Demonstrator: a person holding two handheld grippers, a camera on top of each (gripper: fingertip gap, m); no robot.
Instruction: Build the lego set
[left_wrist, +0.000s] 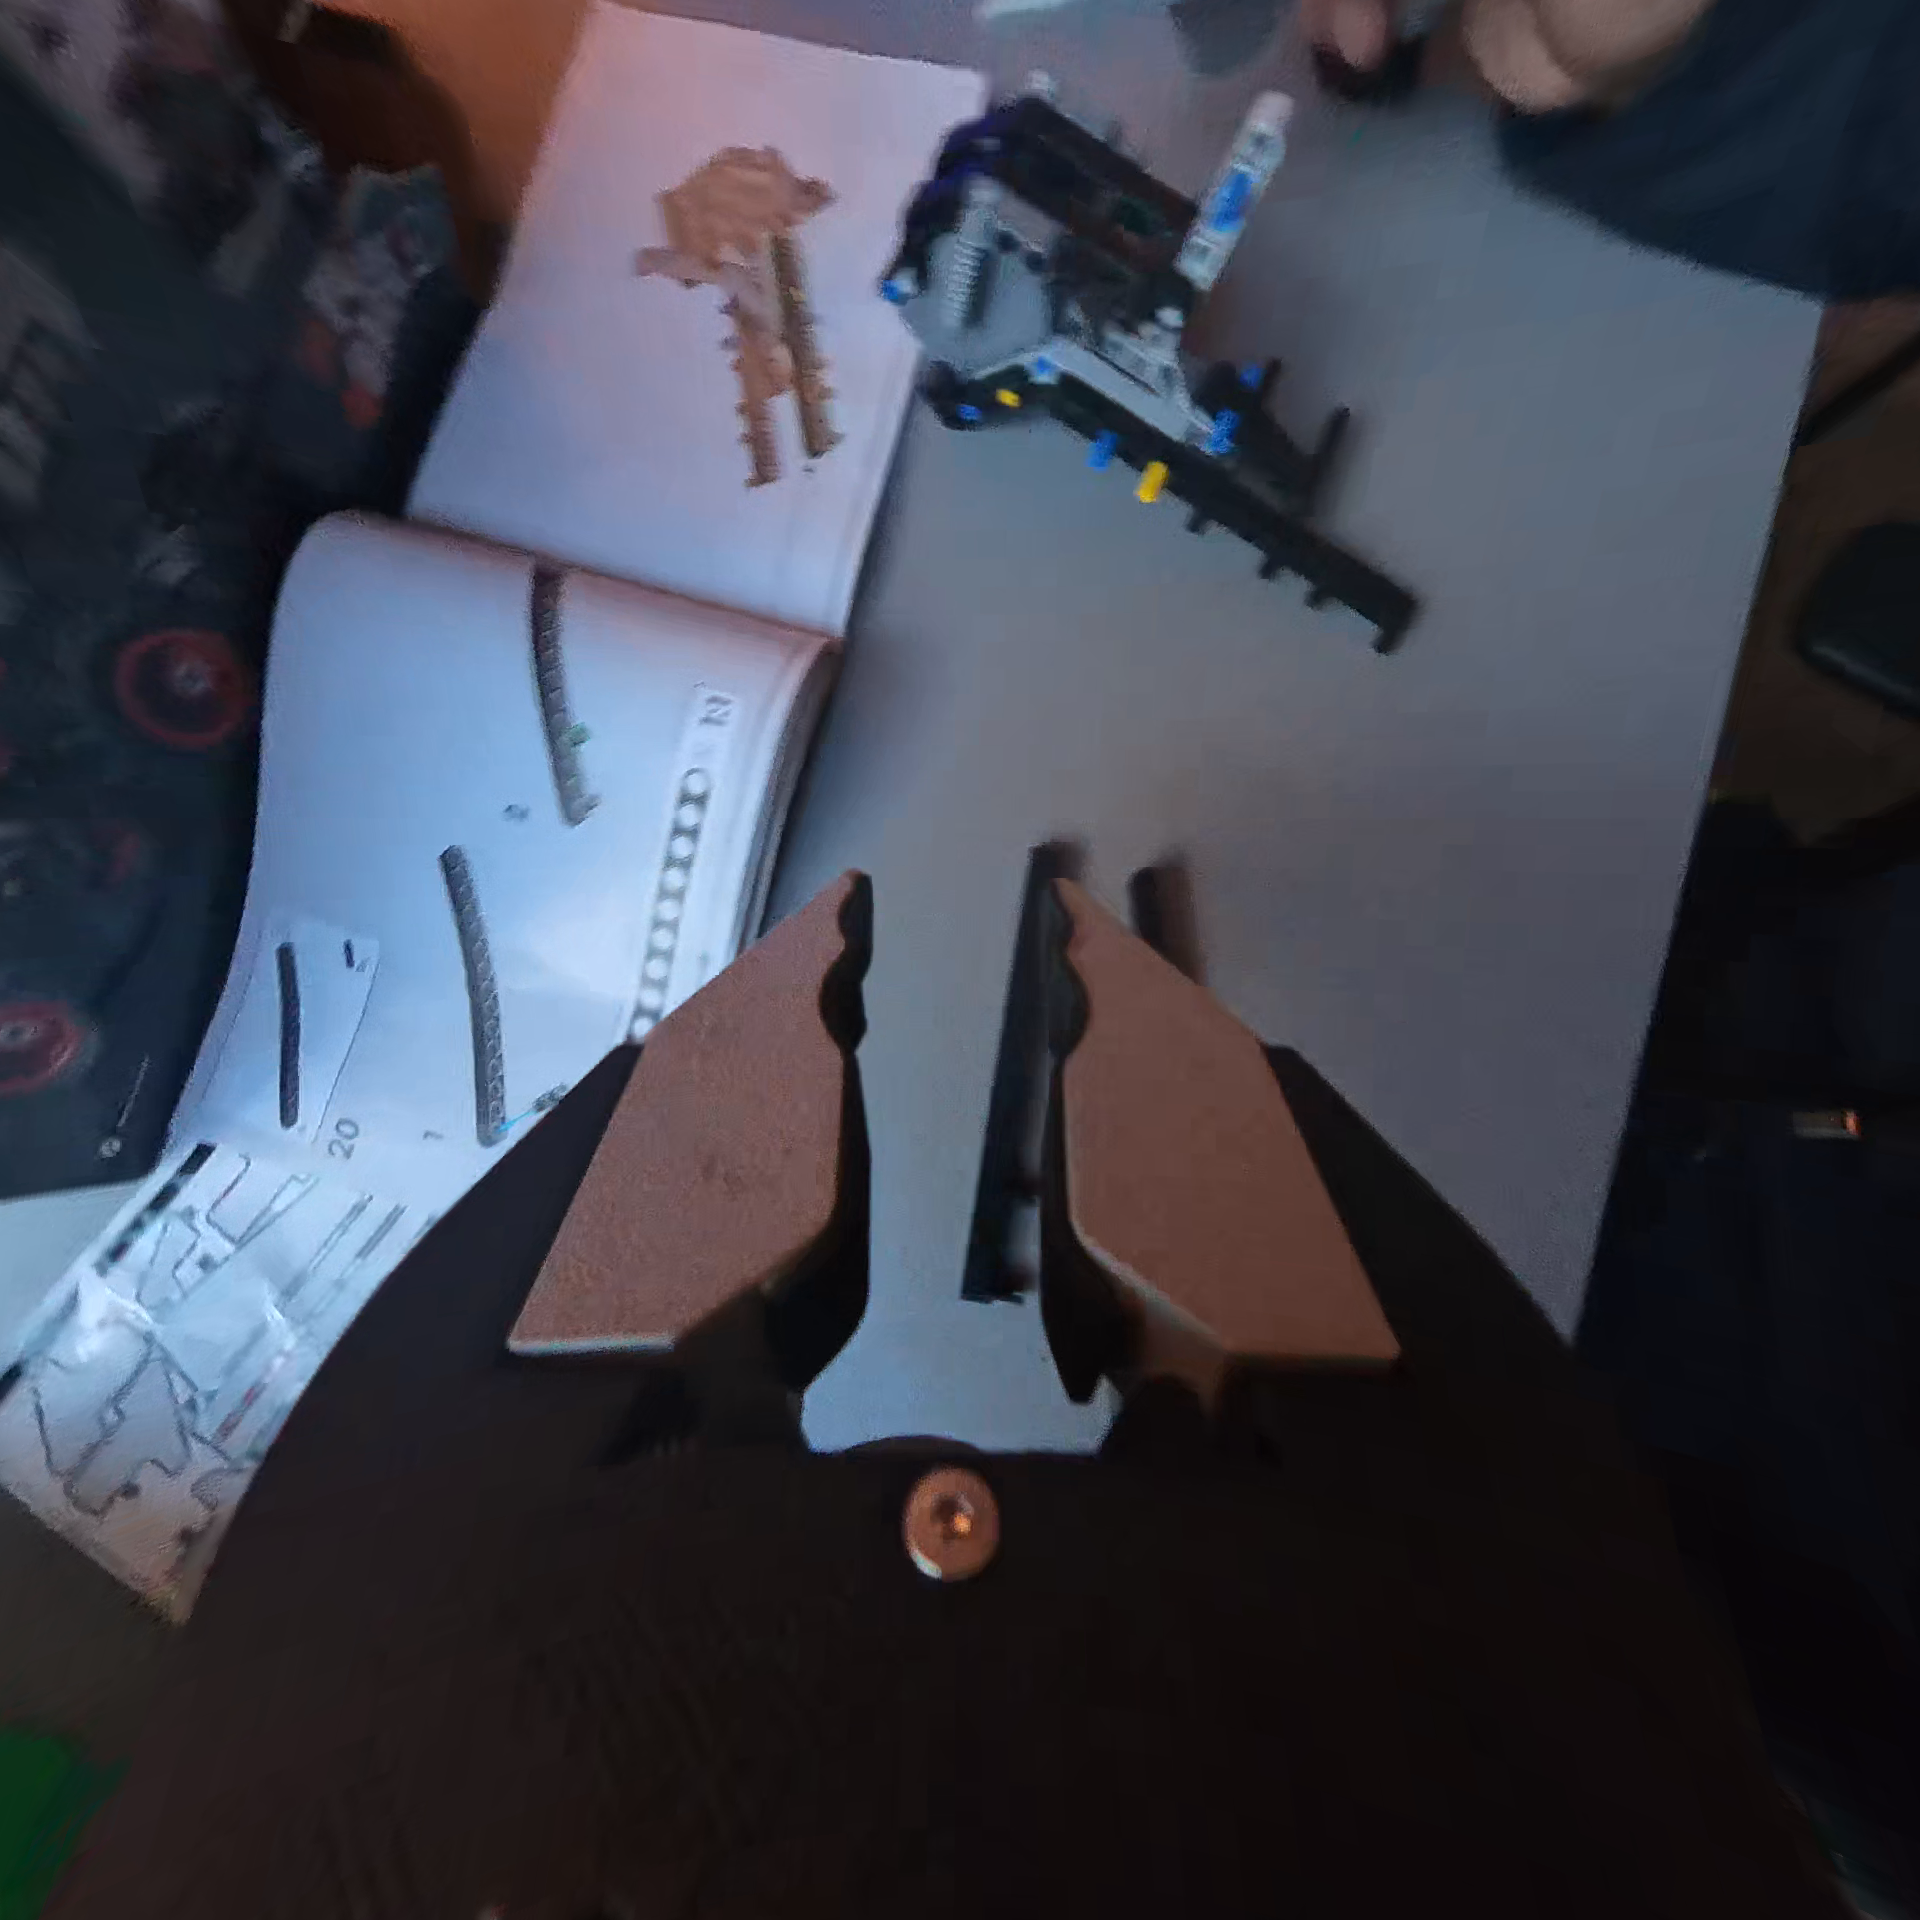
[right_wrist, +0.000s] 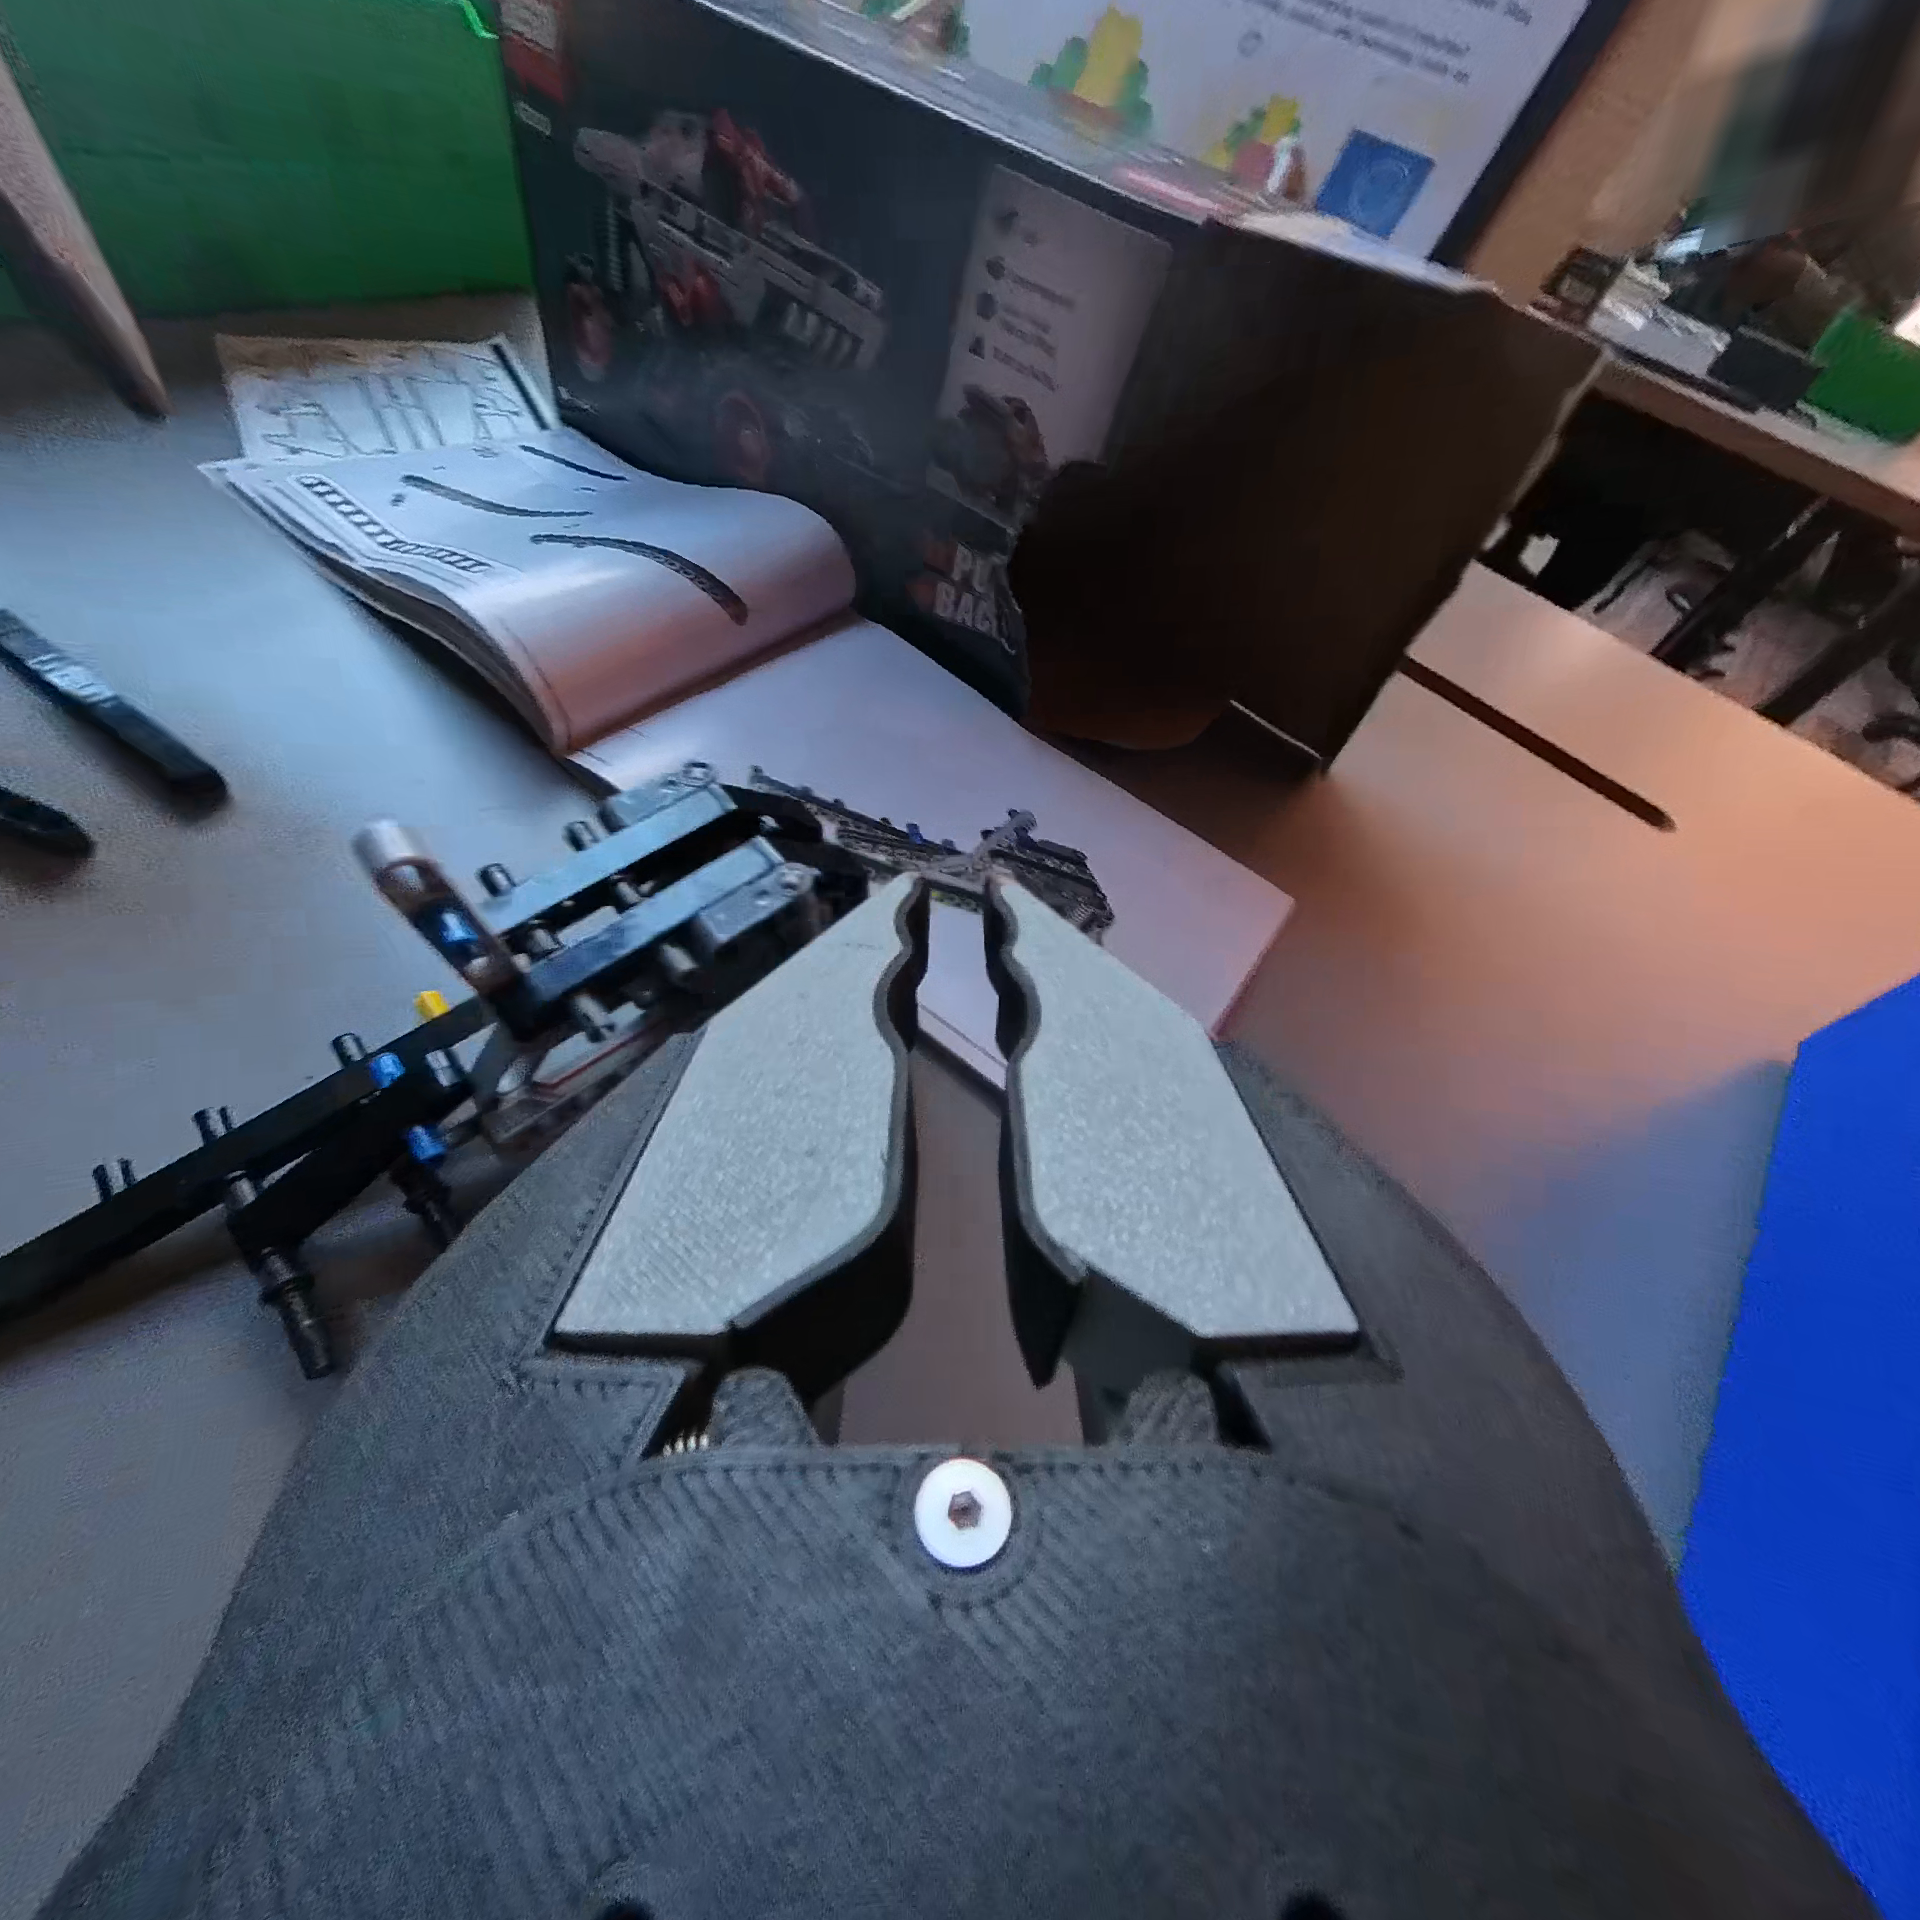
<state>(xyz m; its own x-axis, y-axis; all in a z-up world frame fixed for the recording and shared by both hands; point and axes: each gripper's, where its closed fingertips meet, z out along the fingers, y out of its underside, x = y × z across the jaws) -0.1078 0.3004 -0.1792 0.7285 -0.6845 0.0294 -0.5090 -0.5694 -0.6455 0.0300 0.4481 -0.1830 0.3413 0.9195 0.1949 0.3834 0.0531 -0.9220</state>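
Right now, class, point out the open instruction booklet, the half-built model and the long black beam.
instruction booklet (left_wrist: 582, 717), left wrist view, on its open page.
half-built model (left_wrist: 1049, 301), left wrist view, on its grey body.
long black beam (left_wrist: 1013, 1091), left wrist view, mid-length.

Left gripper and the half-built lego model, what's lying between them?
Only bare grey table between the left gripper and the model, in the left wrist view.

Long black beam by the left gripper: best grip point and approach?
Judging by its pose, take the long black beam near mid-length across its narrow width, from above. It lies flat on the grey table, running along the open left gripper, closer to one finger than centred, so shift sideways before closing. A second black beam lies close beside it.
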